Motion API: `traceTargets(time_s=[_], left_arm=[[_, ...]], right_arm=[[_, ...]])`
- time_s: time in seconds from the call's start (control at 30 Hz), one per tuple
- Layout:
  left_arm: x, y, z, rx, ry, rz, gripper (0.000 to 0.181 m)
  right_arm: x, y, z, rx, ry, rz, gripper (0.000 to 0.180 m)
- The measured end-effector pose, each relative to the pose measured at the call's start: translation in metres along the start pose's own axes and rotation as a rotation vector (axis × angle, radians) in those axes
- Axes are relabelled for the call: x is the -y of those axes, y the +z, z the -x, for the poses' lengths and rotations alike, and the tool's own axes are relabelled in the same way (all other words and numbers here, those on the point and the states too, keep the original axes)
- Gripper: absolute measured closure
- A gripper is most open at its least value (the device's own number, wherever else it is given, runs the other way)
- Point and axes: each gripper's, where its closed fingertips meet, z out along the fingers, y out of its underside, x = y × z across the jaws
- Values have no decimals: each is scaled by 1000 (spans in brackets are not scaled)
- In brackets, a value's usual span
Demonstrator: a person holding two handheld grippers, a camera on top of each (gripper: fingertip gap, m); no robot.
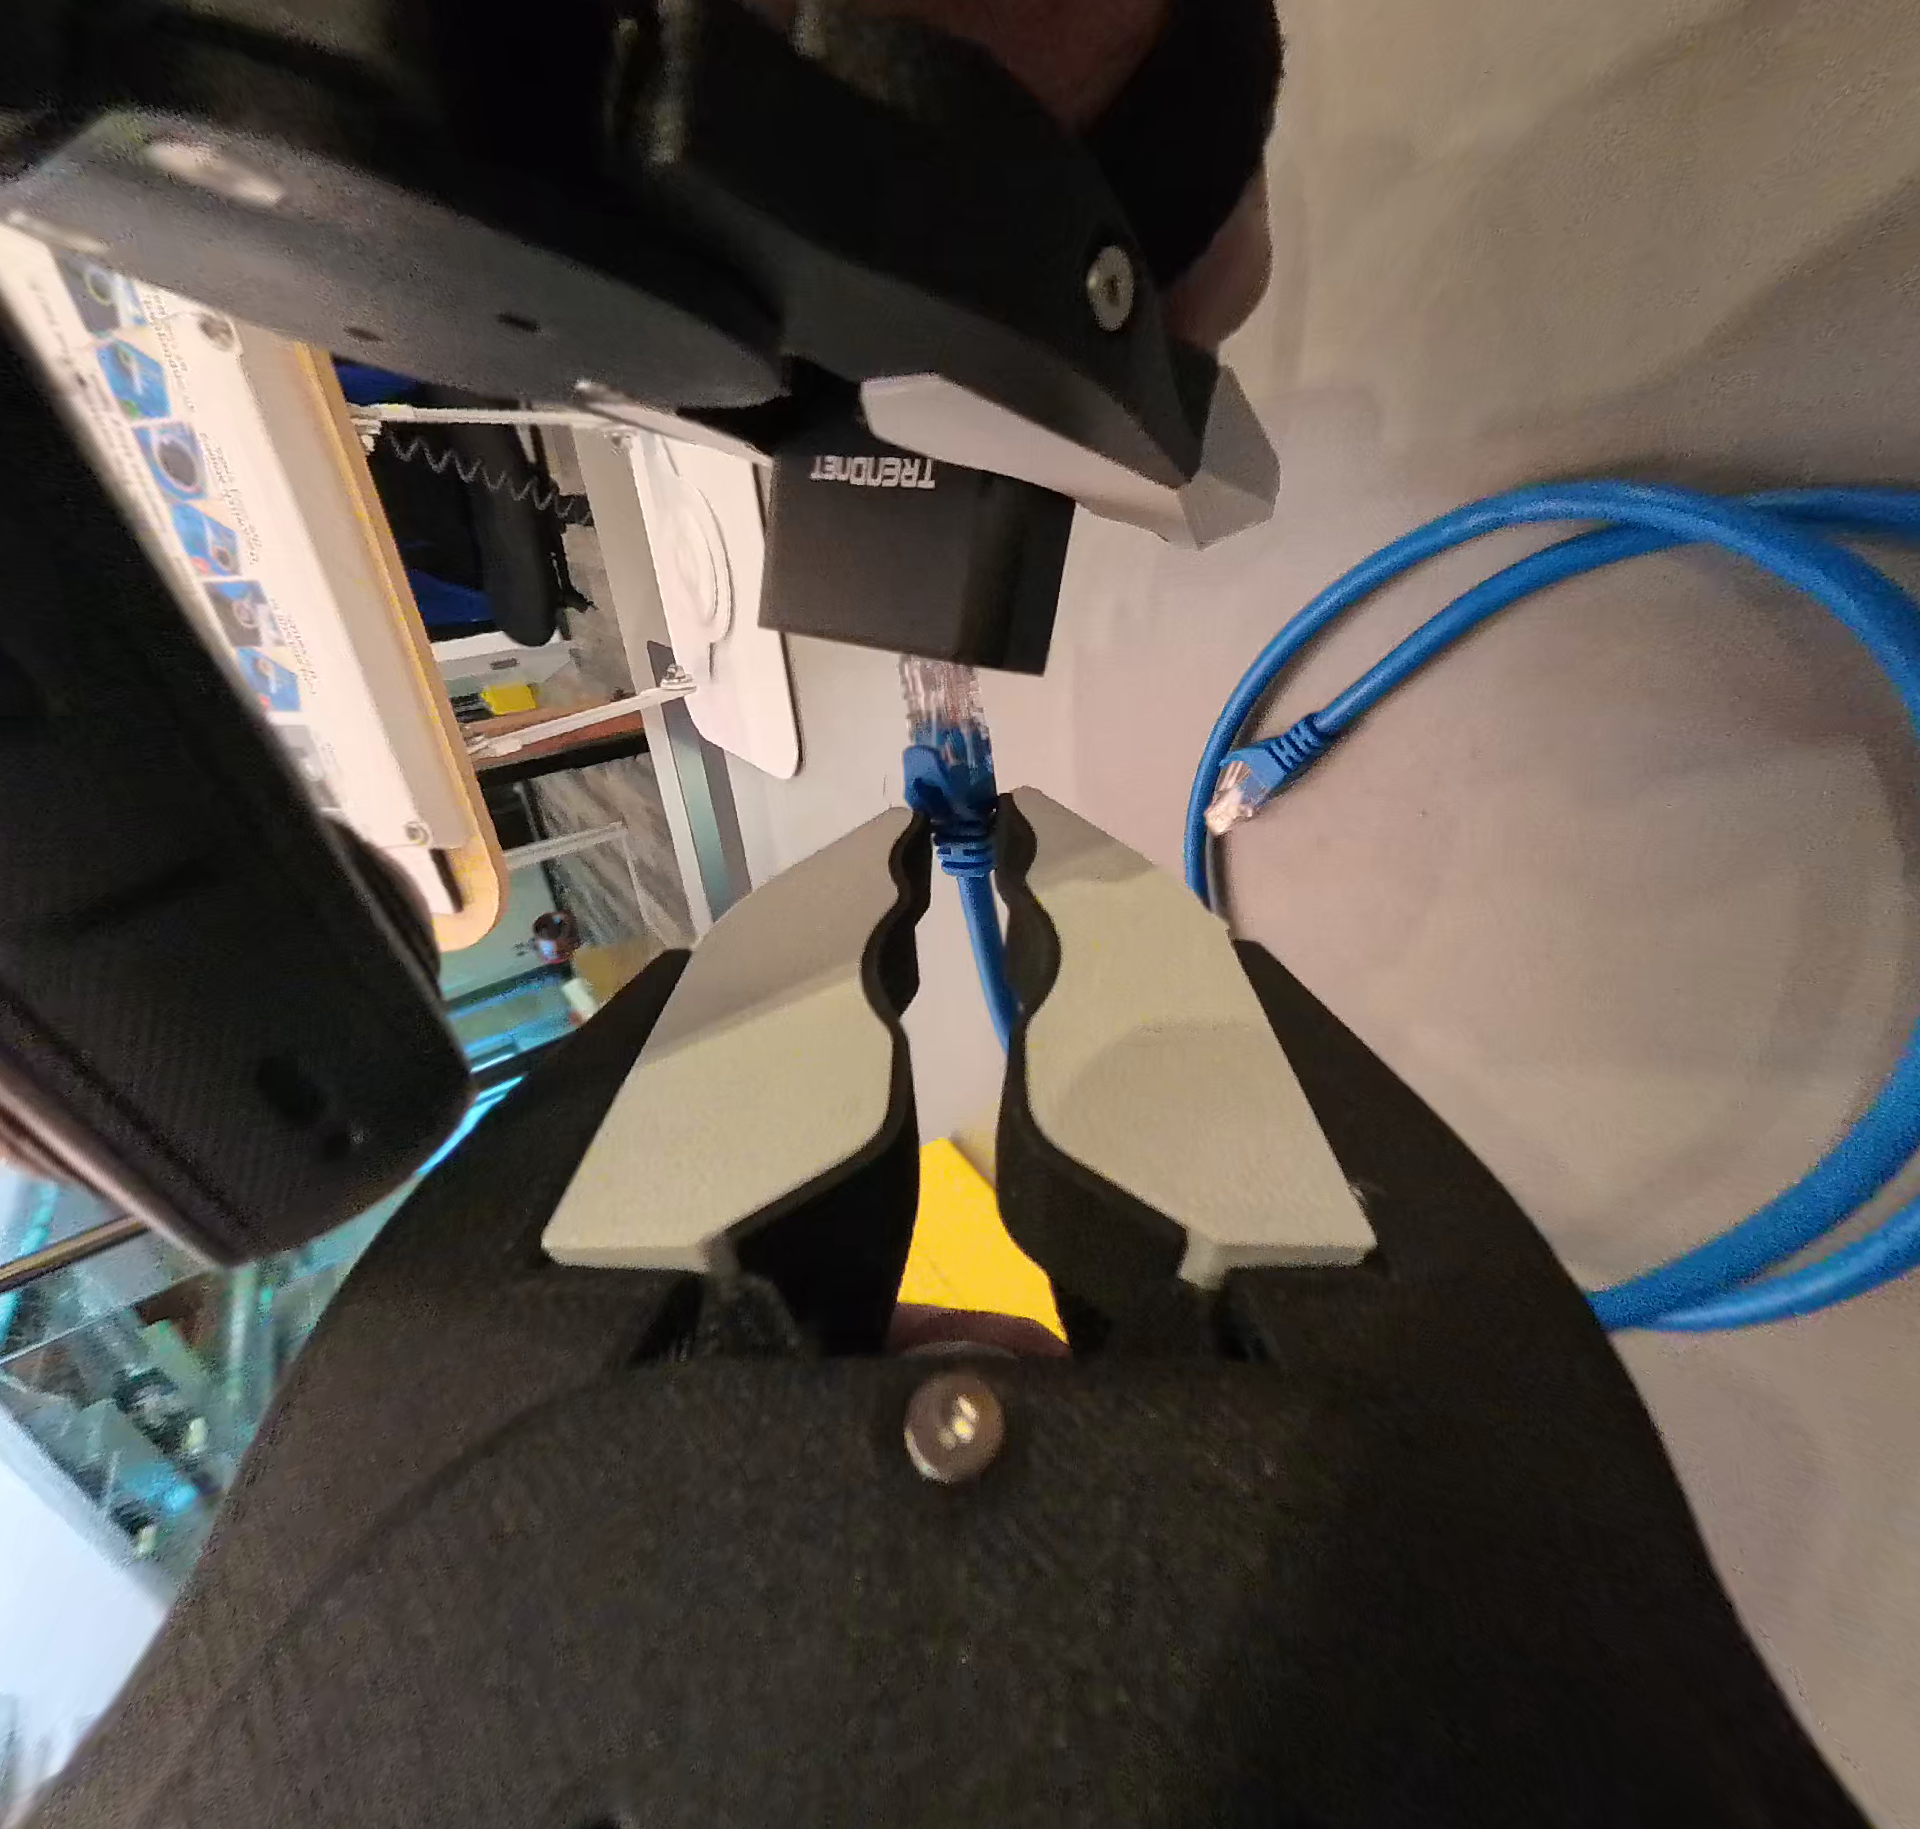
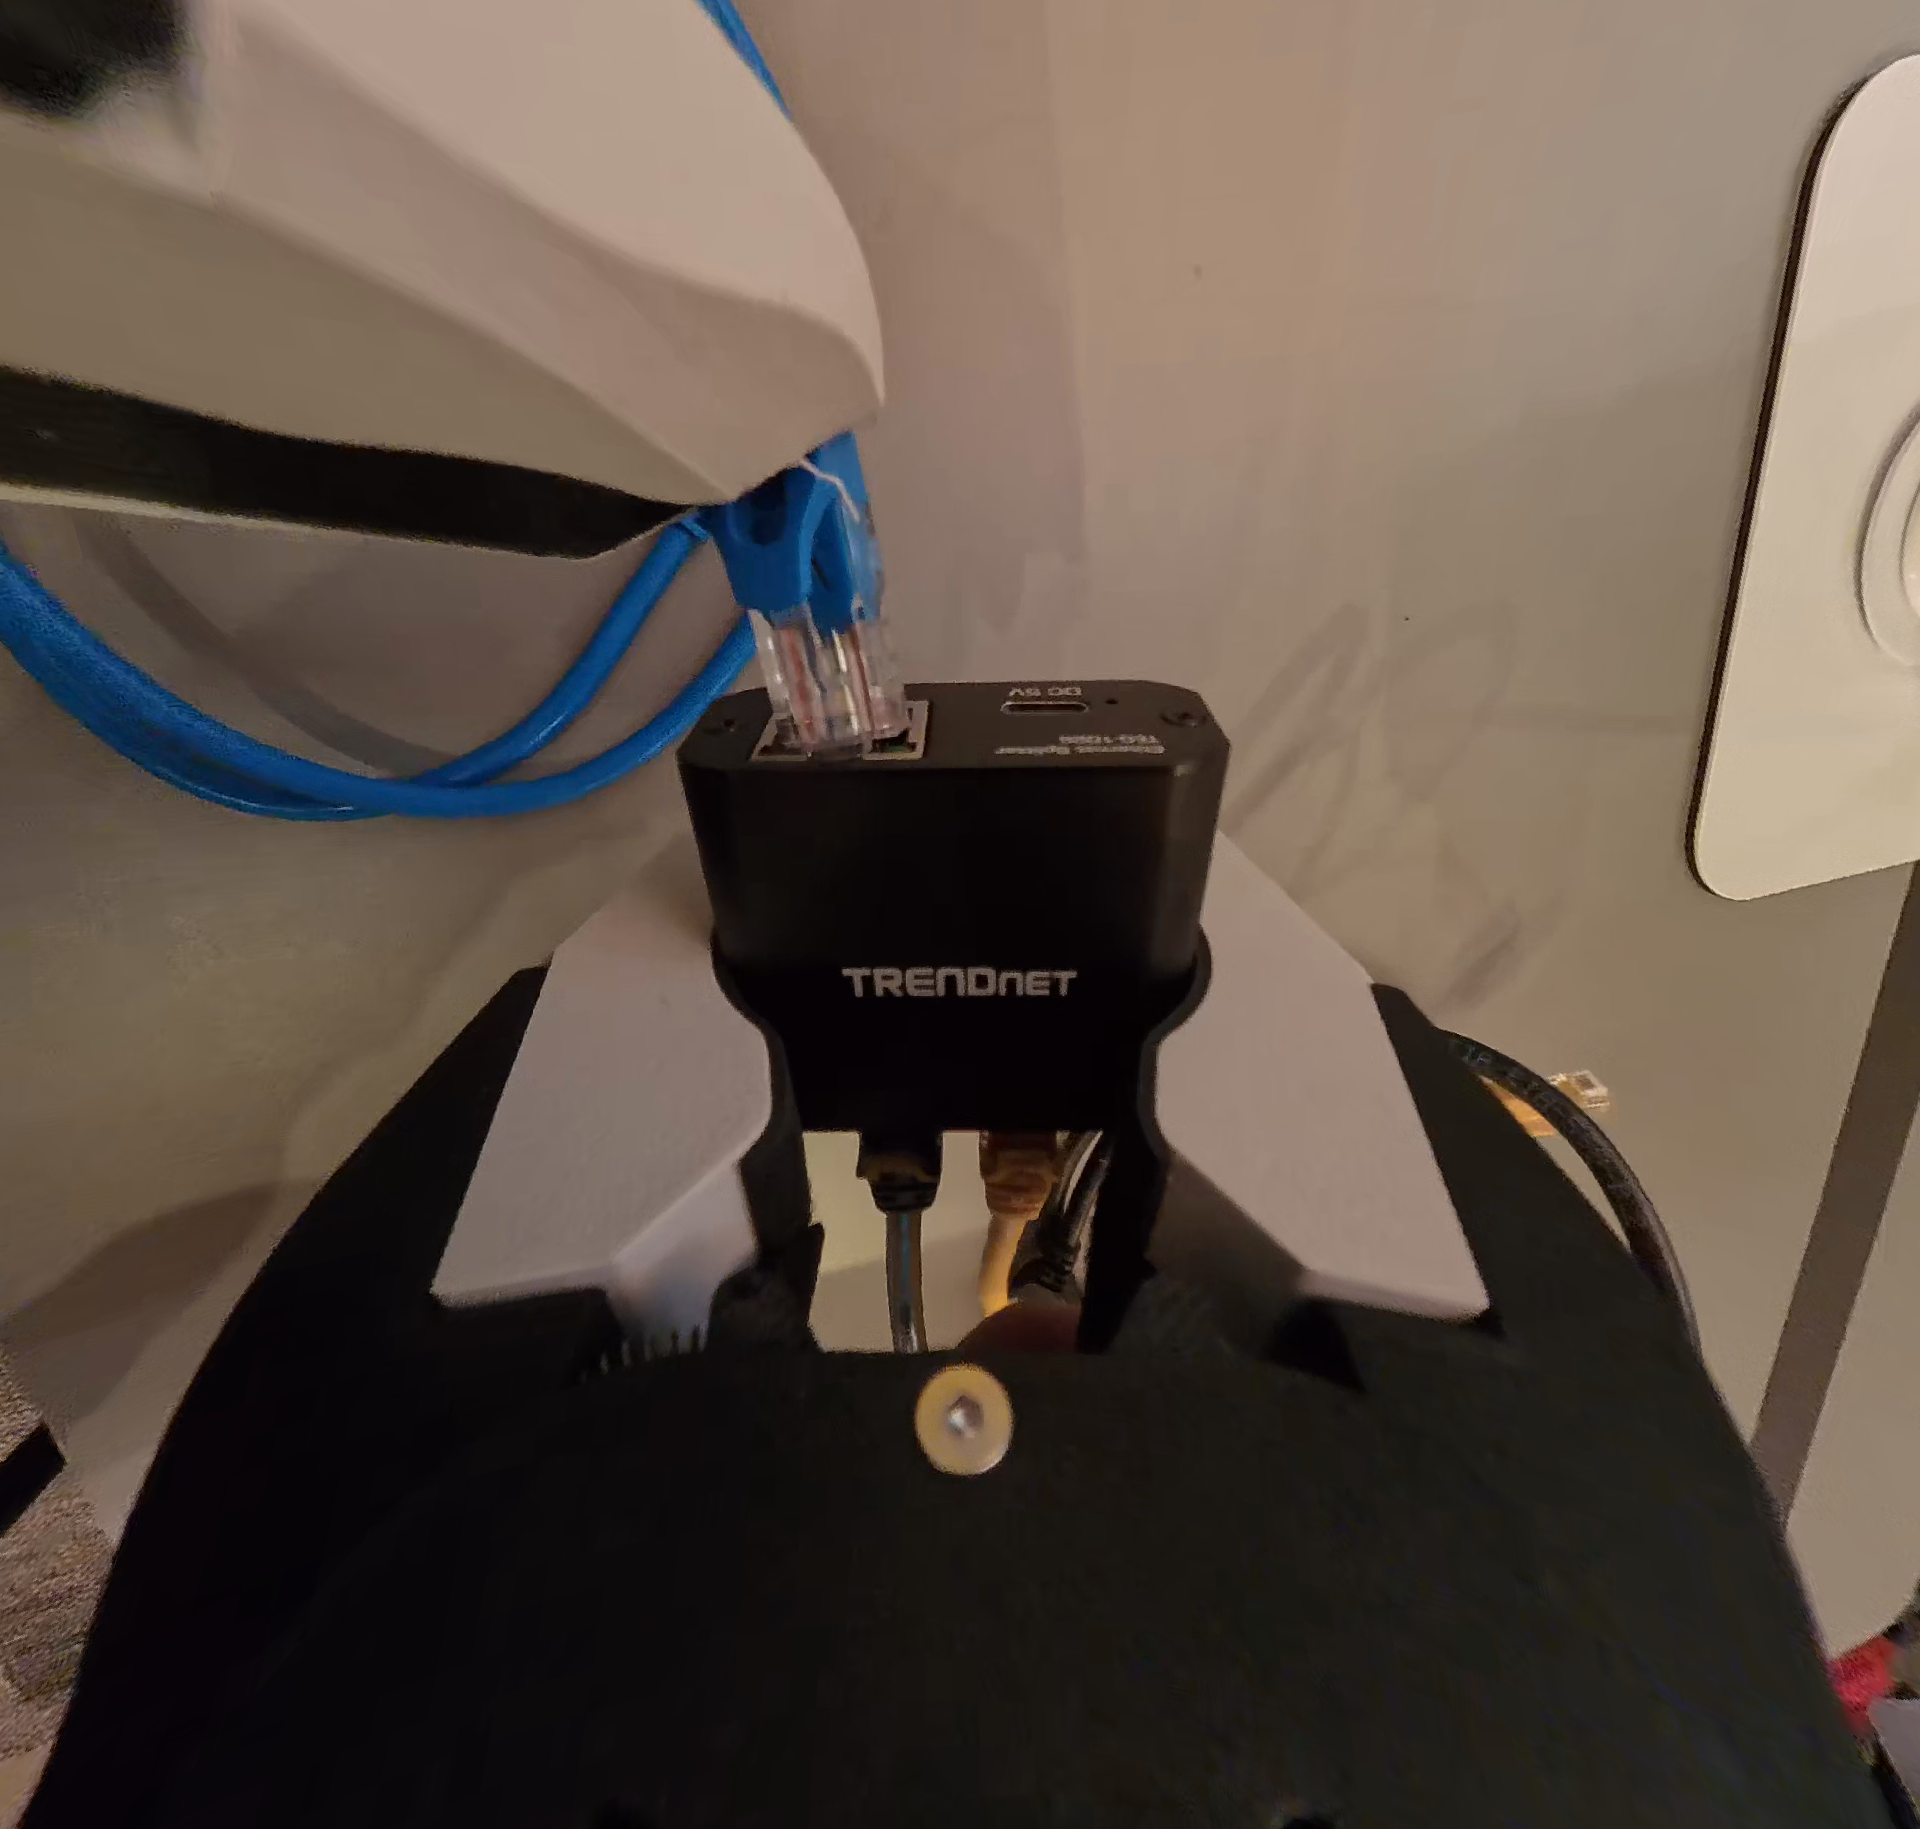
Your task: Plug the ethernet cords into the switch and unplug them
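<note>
My left gripper (image 1: 958, 815) is shut on the blue boot of a blue ethernet cord (image 1: 948, 777). Its clear plug (image 1: 940, 690) points at the port face of the small black switch (image 1: 909, 558). In the right wrist view the clear plug (image 2: 826, 673) sits at the mouth of a port on the switch (image 2: 956, 844); I cannot tell how deep it is. My right gripper (image 2: 961, 958) is shut on the switch and holds it off the table. The cord's other plug (image 1: 1242, 803) lies loose on the table to the right.
The blue cord loops (image 1: 1714, 844) across the grey table at the right. Three cords hang from the near side of the switch: dark (image 2: 899, 1187), tan (image 2: 1013, 1177) and black (image 2: 1060, 1249). A white rounded pad (image 2: 1849, 532) lies far right. A loose tan plug (image 2: 1579, 1093) lies beside my right gripper. About 8 centimetres separates my left fingertips from my right.
</note>
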Motion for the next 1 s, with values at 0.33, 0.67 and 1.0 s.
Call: traceTargets(time_s=[0.33, 0.67, 1.0], left_arm=[[-7, 7, 0, 6, 99, 84, 170], [-6, 7, 0, -10, 88, 94, 170], [-9, 12, -7, -17, 112, 135, 170]], right_arm=[[2, 1, 1, -2, -9, 31, 111], [-2, 3, 5, 31, 16, 78, 111], [-8, 10, -1, -14, 37, 161, 111]])
